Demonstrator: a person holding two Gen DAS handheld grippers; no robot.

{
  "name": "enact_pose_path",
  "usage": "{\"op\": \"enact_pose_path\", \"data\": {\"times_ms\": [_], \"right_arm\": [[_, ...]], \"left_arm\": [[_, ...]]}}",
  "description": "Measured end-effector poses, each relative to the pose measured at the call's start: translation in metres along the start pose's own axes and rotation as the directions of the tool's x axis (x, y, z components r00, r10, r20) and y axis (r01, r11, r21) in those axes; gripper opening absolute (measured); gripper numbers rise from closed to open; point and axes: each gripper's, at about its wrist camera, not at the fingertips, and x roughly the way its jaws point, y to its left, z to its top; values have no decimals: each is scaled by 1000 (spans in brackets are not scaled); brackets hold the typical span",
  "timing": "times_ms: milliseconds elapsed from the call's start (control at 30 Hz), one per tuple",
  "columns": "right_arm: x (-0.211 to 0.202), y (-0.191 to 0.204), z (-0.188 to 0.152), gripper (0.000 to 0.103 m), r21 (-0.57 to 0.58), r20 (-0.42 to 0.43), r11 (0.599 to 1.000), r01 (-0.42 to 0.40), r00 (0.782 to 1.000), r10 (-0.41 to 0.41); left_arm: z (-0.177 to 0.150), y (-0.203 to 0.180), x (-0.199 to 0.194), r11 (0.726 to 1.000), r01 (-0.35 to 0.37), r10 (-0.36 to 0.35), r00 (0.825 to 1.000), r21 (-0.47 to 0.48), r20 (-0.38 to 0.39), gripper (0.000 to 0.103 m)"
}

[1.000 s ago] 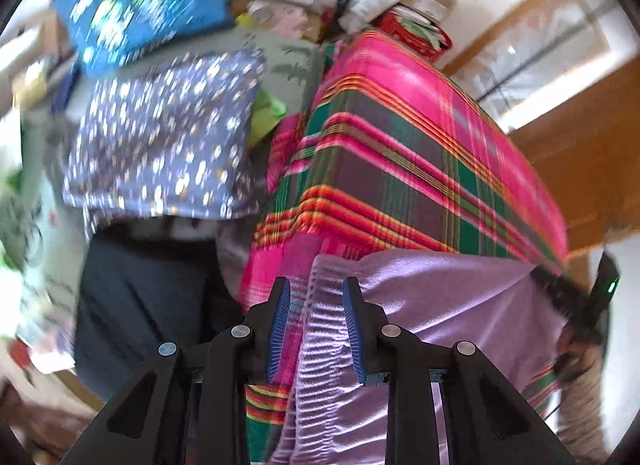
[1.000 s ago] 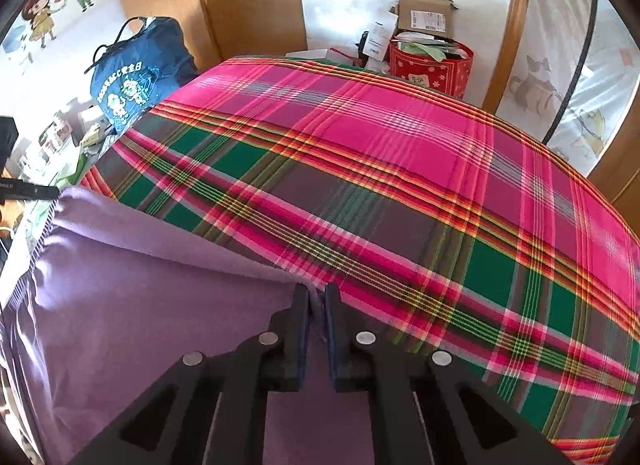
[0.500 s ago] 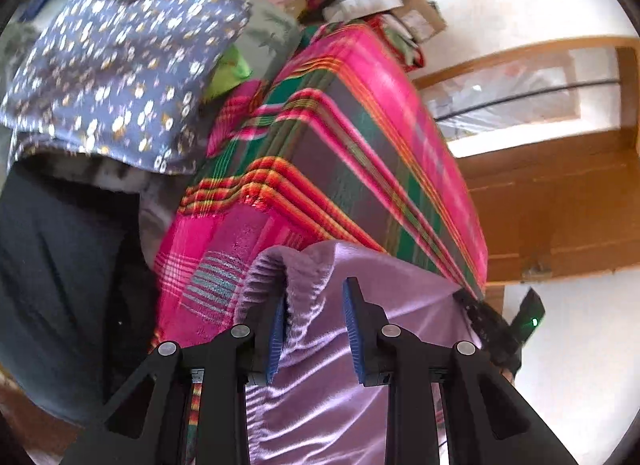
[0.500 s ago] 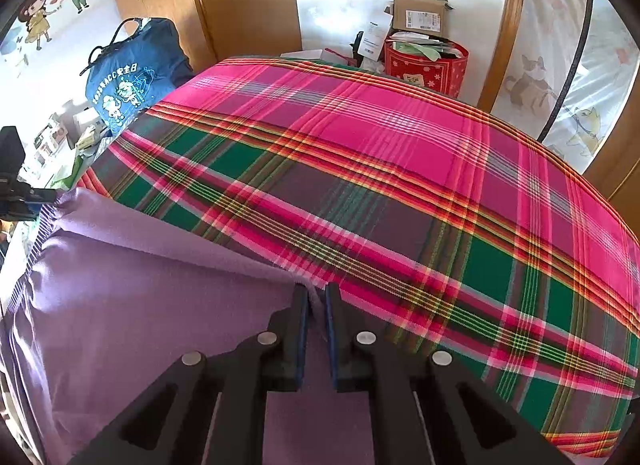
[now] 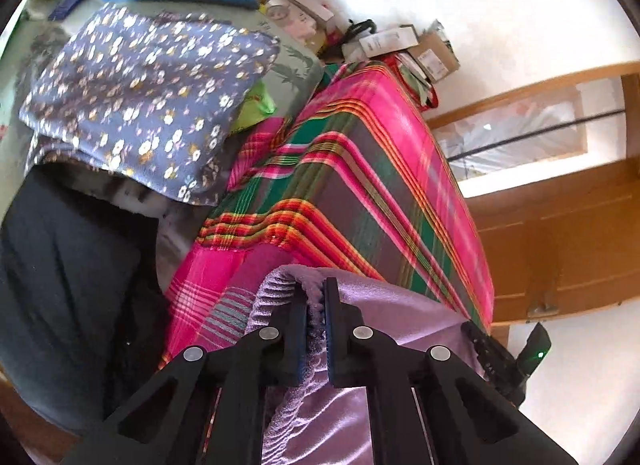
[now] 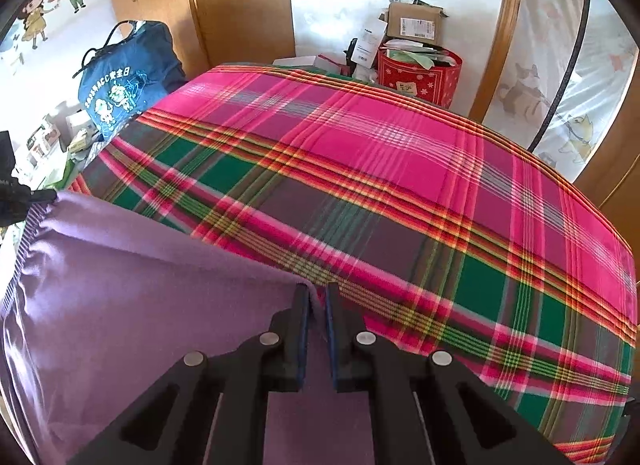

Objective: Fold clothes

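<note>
A purple satin garment (image 6: 120,285) lies over the near corner of the bed, on a pink and green plaid cover (image 6: 400,185). My left gripper (image 5: 316,293) is closing on its gathered elastic waistband (image 5: 280,285), and the pads press the fabric between them. My right gripper (image 6: 317,293) is shut on the garment's far edge at a corner. The purple garment (image 5: 400,305) stretches between the two grippers. Each view shows the other gripper at the cloth's opposite edge: the right gripper (image 5: 504,357) and the left gripper (image 6: 16,193).
Left of the bed lie a blue floral cloth (image 5: 140,97), a dark garment (image 5: 60,285) and a blue bag (image 6: 120,93). A red box (image 6: 416,73) with cartons stands at the bed's far end. Wooden doors (image 5: 560,245) line the right side.
The left gripper's jaws have shut on the elastic waistband that lay loosely between them, and the gripper has rolled. The right gripper has kept its grip and place.
</note>
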Motion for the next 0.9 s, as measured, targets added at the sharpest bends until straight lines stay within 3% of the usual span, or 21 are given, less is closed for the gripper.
{"op": "enact_pose_path", "data": {"times_ms": [233, 433, 500, 600, 700, 767, 833, 900], "right_arm": [[-8, -42, 1, 13, 130, 9, 990, 53, 998, -54], [-60, -68, -22, 14, 104, 106, 992, 75, 991, -86], [-80, -85, -35, 16, 134, 129, 988, 74, 987, -92], [-101, -106, -57, 29, 146, 127, 989, 36, 990, -55], [-107, -106, -85, 31, 66, 70, 990, 122, 989, -127], [-110, -107, -108, 31, 13, 48, 971, 240, 969, -240], [-112, -122, -130, 31, 45, 21, 957, 286, 958, -287], [-115, -140, -148, 32, 104, -7, 946, 307, 951, -308]], "left_arm": [[1, 1, 1, 1000, 4, -4, 1000, -10, -3, 7], [-1, 0, 0, 1000, -3, 3, 1000, -11, -4, 7], [-2, -1, 0, 1000, -9, 9, 1000, -8, -6, 7], [-5, -7, -2, 1000, -23, 23, 1000, 14, -1, 9], [-9, -13, -7, 997, -57, 56, 998, 44, 12, 12], [-12, -15, -13, 995, -76, 75, 997, 60, 19, 12], [-15, -17, -22, 993, -95, 93, 995, 69, 38, 13], [-18, -18, -31, 992, -111, 107, 992, 60, 62, 21]]}}
